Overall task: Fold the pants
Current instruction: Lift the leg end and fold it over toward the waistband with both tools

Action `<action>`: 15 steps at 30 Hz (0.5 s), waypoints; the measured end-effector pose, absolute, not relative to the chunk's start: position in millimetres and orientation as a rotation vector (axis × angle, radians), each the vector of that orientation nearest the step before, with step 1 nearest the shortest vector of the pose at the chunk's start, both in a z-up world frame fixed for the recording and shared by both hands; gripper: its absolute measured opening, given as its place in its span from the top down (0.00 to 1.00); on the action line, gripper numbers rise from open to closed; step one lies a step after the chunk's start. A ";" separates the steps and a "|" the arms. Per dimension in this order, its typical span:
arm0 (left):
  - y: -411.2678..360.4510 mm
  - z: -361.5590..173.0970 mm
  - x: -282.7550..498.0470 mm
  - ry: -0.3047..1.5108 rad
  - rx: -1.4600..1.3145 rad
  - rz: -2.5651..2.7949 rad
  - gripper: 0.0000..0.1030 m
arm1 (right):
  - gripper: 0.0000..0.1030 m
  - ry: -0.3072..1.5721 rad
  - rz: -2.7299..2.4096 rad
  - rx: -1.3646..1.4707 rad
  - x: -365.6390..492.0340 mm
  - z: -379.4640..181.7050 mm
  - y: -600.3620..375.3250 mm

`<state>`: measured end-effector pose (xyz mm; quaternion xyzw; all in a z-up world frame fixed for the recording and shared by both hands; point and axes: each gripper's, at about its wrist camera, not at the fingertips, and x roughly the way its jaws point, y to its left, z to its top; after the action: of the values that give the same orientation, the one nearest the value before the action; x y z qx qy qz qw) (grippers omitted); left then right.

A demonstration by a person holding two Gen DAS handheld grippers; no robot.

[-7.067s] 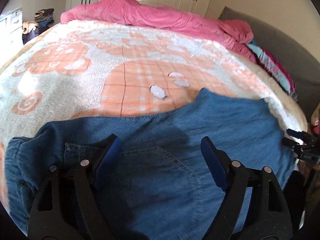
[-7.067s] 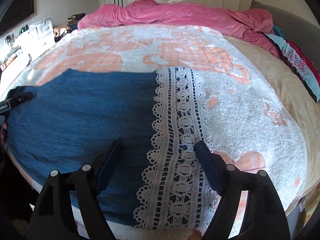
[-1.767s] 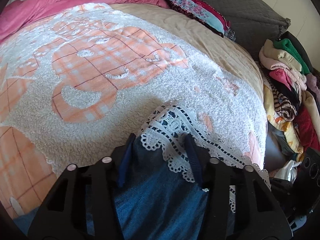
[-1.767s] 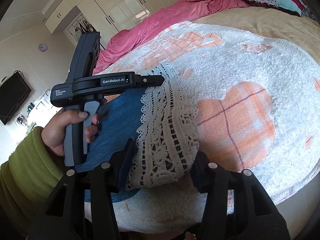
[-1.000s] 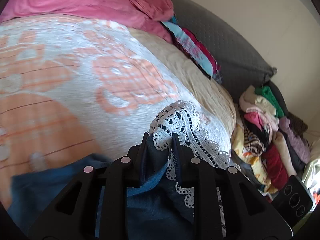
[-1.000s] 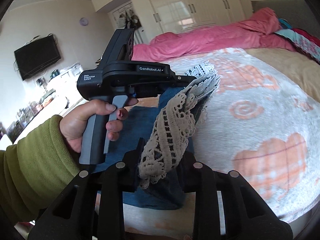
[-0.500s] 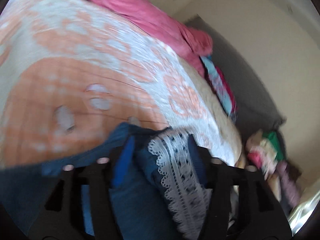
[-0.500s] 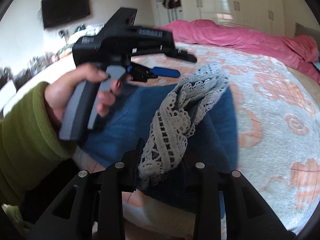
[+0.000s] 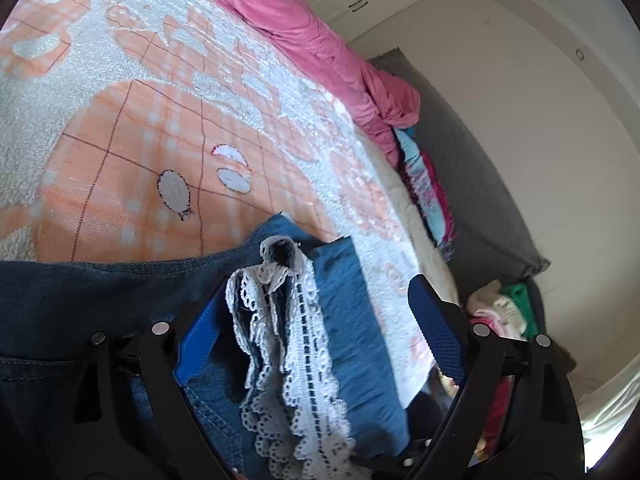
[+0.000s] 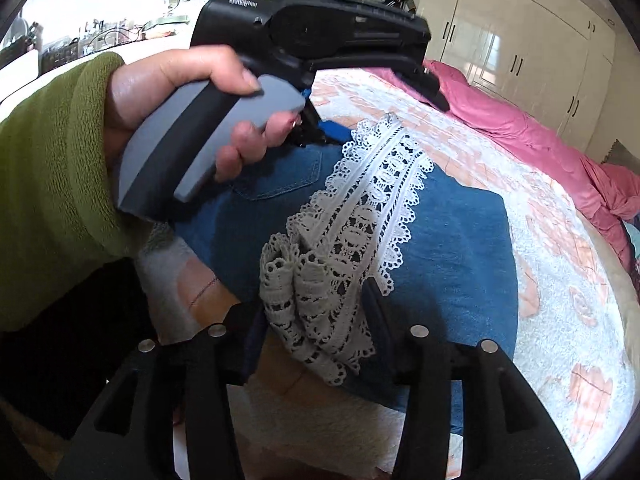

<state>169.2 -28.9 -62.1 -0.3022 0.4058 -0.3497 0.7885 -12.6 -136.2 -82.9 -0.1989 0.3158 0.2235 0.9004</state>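
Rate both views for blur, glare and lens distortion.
Left wrist: strong fisheye bending, dark corners, lace hem slightly smeared, blanket sharp. Right wrist: same bending, hand looms large and soft-edged, glare on wardrobe doors, lace crisp.

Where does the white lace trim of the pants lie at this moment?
In both wrist views the lace trim lies folded over onto the denim pants on the orange-and-white blanket, running between each gripper's fingers at the near edge of the bed.

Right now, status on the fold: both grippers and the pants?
Left gripper open, just widened, lace hem loose between fingers. Right gripper also opening, lace still bunched between fingers. Pants folded over on blanket. Nothing obstructing.
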 end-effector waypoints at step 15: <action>-54.6 -48.7 187.9 0.838 -0.461 -0.726 0.88 | 0.81 0.636 0.488 -0.372 -0.5 -67.8 -129.4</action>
<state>187.9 -54.6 -48.7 -0.2171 0.3945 -0.3416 0.8250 -0.5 -129.4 -67.8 -0.1801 0.3076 0.2363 0.9039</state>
